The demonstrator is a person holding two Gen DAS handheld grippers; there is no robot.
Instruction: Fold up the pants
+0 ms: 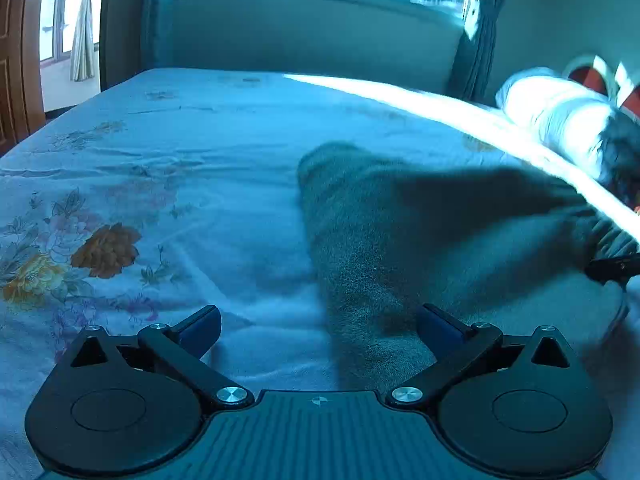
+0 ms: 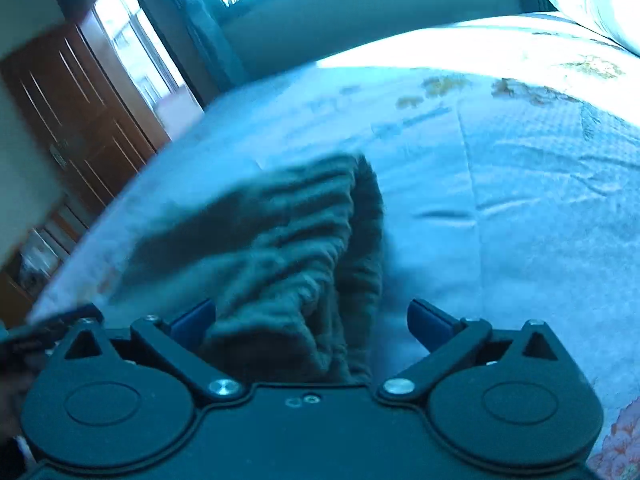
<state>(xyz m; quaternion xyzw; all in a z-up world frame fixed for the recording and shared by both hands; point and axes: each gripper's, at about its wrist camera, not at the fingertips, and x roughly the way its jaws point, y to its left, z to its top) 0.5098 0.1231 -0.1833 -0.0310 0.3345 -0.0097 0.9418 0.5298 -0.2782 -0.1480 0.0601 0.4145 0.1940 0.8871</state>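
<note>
The grey pants [image 1: 400, 232] lie bunched and loosely doubled on the bed [image 1: 200, 160], not yet a neat fold. Both the left hand-held gripper [image 1: 319, 326] and the right hand-held gripper [image 2: 311, 320] gape wide, holding nothing.

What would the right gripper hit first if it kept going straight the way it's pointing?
Most likely the gray pants: their gathered waistband lies right ahead of the right gripper, between its open jaws. The bedsheet lies beneath. Depth is unclear in the blur.
</note>
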